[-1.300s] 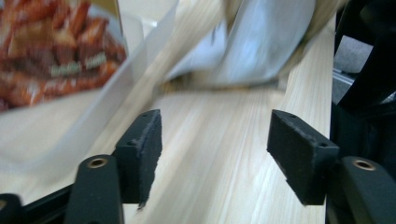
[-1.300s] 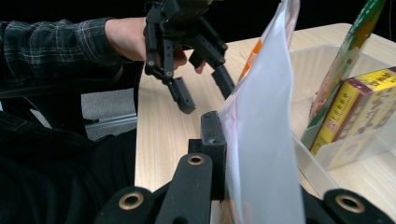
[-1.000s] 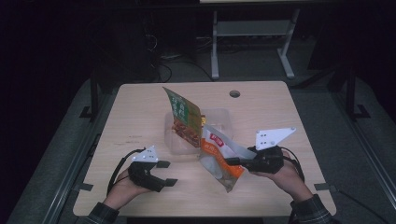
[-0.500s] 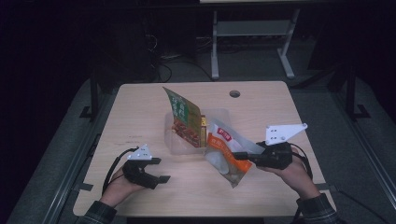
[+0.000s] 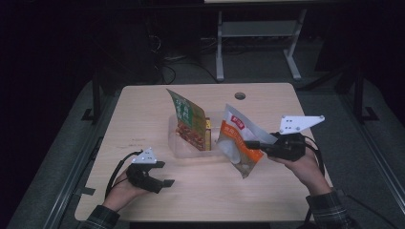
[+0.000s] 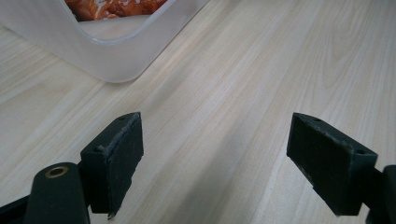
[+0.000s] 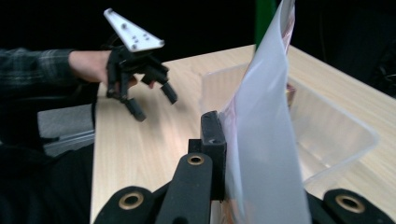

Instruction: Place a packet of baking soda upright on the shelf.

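We hold the right gripper [image 5: 254,144] clamped tight on the edge of a white and orange snack pouch [image 5: 237,142], which hangs tilted in the air just to the right of the clear plastic bin [image 5: 174,143] near the middle of the wooden table [image 5: 143,109]. In the right gripper view the pouch's pale back rises straight up from between the black jaws, with the bin's open rim just beyond it. The pouch's lower corner hangs close above the table surface in the high view; we cannot tell whether it touches the wood. Our left gripper [image 5: 161,180] rests low near the front left corner of the table, well apart from the pouch, and its jaws have just been opening; they stand wide now with nothing between them, only bare wood grain showing in the gap in the left gripper view. In that view a rounded corner of the bin lies just ahead of the pads. Inside the bin a green and red packet [image 5: 188,119] stands leaning, its top tipped toward the back left, with a small yellow pack [image 5: 208,128] tucked just beside it.
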The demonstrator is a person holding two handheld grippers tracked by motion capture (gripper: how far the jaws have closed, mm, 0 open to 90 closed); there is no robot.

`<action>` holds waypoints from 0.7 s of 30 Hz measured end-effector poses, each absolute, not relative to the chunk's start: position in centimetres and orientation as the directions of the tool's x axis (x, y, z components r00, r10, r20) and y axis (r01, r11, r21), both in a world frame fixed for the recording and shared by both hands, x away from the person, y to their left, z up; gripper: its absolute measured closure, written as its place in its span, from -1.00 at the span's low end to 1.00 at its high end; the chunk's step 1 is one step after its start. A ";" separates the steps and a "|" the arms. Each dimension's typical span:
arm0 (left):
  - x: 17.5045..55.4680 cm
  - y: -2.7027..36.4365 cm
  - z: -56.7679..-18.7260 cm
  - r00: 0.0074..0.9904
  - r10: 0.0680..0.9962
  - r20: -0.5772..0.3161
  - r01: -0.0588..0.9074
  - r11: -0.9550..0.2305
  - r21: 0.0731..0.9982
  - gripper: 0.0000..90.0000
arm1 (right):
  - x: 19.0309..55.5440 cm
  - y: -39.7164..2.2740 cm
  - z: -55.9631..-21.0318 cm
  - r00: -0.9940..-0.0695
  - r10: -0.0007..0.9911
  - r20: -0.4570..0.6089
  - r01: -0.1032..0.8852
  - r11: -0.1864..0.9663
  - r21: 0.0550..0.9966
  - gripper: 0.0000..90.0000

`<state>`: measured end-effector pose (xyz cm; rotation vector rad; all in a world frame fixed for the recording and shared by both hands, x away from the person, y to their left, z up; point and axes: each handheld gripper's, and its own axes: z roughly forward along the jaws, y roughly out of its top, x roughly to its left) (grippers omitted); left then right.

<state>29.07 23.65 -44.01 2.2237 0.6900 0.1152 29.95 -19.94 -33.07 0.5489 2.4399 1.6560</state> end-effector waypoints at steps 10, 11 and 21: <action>29.1 23.6 -44.1 0.849 0.514 -0.125 0.437 -0.548 0.713 -0.60 | 32.6 -19.5 -32.2 -0.899 0.427 0.091 0.234 0.293 0.927 1.00; 29.1 23.6 -44.1 0.849 0.514 -0.125 0.437 -0.548 0.713 -0.60 | 32.8 -19.4 -32.2 -0.897 0.433 0.094 0.238 0.292 0.926 1.00; 29.1 23.4 -44.2 0.846 0.518 -0.127 0.438 -0.541 0.718 -0.60 | 35.5 -18.4 -32.0 -0.878 0.469 0.095 0.254 0.288 0.923 1.00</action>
